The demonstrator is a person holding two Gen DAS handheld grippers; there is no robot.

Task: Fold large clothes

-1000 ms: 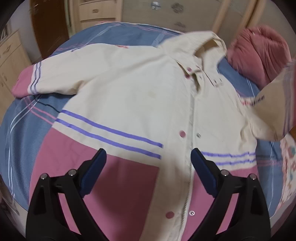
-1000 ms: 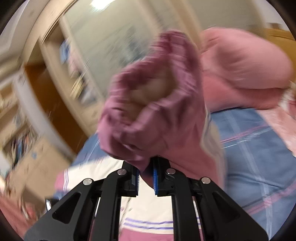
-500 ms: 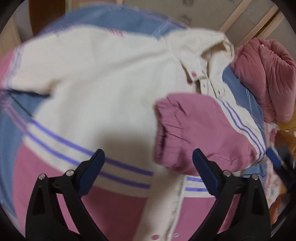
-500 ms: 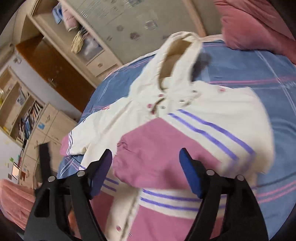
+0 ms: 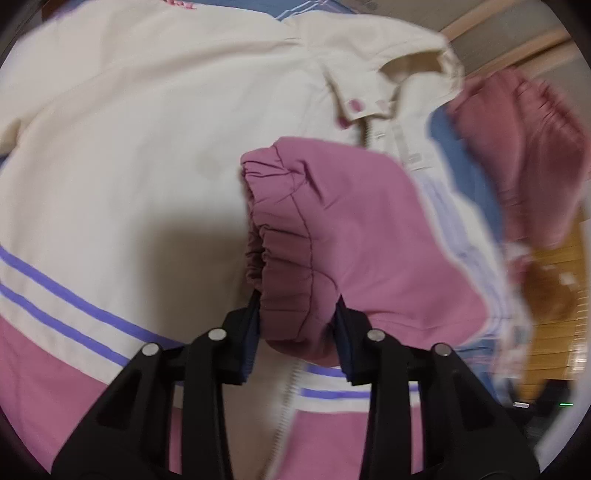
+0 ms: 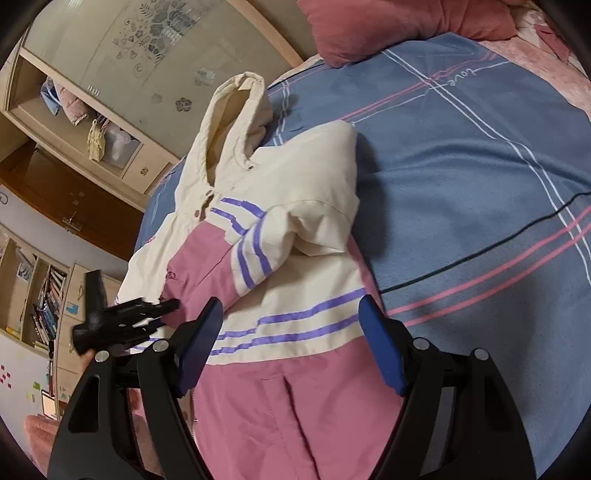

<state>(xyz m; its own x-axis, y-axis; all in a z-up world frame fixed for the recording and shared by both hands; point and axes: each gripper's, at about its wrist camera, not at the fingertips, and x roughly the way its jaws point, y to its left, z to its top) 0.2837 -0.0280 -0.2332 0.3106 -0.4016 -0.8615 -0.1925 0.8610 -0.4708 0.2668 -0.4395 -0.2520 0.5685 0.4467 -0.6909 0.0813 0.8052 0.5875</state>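
Right wrist view: blue plaid bed (image 6: pixel 461 177) carries the cream-and-pink hooded jacket (image 6: pixel 295 295), spread front-up, one sleeve (image 5: pixel 351 240) folded across its chest. Right hand-held gripper (image 6: pixel 291 339) hangs wide apart over the hem, empty. Left hand-held gripper (image 5: pixel 295 328), jaws just closing, pinches the pink cuff (image 5: pixel 291 291).

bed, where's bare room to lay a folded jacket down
The widest bare patch is the blue bedspread, bordered by the jacket, the pink pillow and the pink blanket. The jacket's other side is crowded: the left tool holds the sleeve cuff there.
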